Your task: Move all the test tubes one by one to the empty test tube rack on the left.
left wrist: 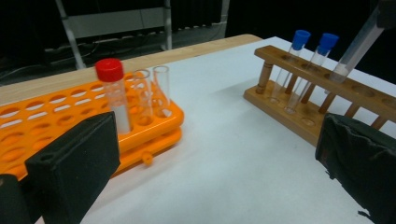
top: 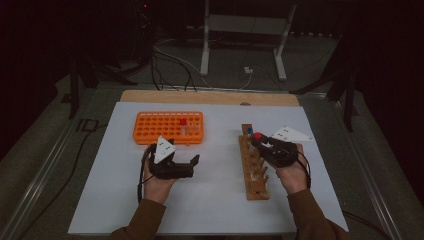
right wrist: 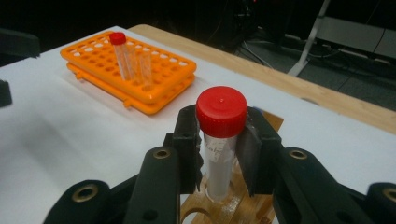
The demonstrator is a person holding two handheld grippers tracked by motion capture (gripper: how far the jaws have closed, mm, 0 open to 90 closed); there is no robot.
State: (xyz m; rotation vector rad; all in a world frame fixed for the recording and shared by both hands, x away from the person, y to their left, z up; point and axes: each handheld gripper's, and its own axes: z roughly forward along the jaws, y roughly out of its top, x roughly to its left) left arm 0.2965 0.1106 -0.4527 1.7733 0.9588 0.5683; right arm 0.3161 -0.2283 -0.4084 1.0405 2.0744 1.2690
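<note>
White sheeting covers the table (top: 210,200), with a bare wooden strip along its far edge and dark floor beyond. On it lie an orange plastic grid rack (top: 168,127) and a long wooden rack (top: 254,165). Over the wooden rack, the right gripper (right wrist: 222,154) clamps a clear, red-capped tube (right wrist: 221,140) between its black pads, the tube's foot in a hole. Near the orange rack, the left gripper (top: 185,165) gapes wide, empty.
</note>
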